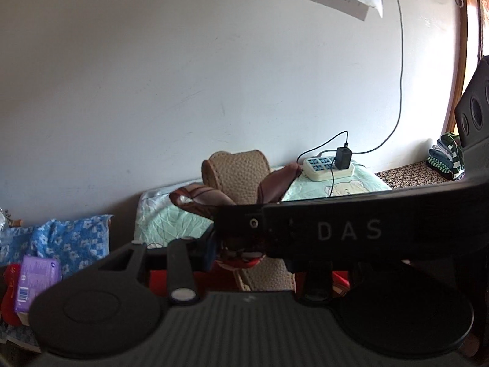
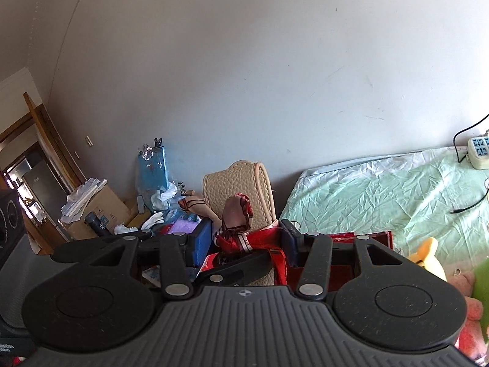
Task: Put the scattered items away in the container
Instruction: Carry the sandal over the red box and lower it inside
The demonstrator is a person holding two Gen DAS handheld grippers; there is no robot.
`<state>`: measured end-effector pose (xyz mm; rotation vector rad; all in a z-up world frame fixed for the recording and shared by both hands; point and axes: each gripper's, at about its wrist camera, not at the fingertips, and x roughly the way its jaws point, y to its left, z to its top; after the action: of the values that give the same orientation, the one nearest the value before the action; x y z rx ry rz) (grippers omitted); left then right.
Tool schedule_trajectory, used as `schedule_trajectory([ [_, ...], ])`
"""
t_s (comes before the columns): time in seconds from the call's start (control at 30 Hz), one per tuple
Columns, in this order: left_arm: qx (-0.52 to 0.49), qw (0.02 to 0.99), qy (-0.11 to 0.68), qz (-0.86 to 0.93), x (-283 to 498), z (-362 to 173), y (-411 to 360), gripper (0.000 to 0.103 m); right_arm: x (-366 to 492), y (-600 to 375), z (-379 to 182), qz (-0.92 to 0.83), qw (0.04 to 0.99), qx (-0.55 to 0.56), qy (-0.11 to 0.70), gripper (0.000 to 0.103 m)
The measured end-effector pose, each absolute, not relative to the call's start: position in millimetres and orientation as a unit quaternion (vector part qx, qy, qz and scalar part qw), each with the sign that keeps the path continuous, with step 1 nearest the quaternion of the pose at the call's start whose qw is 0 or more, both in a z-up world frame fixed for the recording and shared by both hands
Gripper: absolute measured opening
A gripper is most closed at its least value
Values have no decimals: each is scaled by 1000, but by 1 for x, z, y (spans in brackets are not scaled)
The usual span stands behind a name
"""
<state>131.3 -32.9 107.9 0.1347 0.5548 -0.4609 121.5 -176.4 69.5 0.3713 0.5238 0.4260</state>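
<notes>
A tan leather strap (image 1: pixel 237 172) with a red-brown patterned scarf (image 1: pixel 201 197) tied round it loops up in front of me. In the left wrist view, my left gripper (image 1: pixel 252 260) is shut on the strap and scarf. Its right finger is mostly hidden behind the black body of the right gripper, marked "DAS". In the right wrist view, my right gripper (image 2: pixel 247 241) is shut on the same strap (image 2: pixel 244 180) where the scarf (image 2: pixel 237 238) wraps it. Below and behind both grippers lies a red box (image 2: pixel 371 238), its inside largely hidden.
A pale green sheet (image 2: pixel 382 189) covers the bed, with a power strip (image 1: pixel 327 165) and cables at the far side. A yellow plush (image 2: pixel 428 257) and a pink plush (image 2: pixel 472 305) lie right. Left are a purple pack (image 1: pixel 36 278) and a cardboard box (image 2: pixel 101 205).
</notes>
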Motion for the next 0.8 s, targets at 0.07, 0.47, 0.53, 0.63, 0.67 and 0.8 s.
schedule_trajectory([
  [0.07, 63, 927, 295, -221, 146, 93, -26, 43, 142, -167, 62, 200, 921, 191, 276, 51],
  [0.47, 79, 872, 441, -195, 199, -10, 5, 43, 221, -110, -39, 133, 839, 245, 467, 48],
  [0.53, 83, 861, 464, -190, 206, -25, 9, 43, 228, -106, -52, 125, 829, 248, 485, 46],
  [0.63, 77, 848, 491, -184, 217, -37, 17, 37, 236, -99, -69, 116, 812, 254, 512, 41],
  [0.67, 74, 846, 496, -182, 220, -37, 19, 36, 238, -97, -72, 117, 808, 258, 517, 39],
  [0.8, 94, 841, 509, -156, 229, -38, 23, 45, 248, -92, -75, 120, 798, 269, 526, 39],
])
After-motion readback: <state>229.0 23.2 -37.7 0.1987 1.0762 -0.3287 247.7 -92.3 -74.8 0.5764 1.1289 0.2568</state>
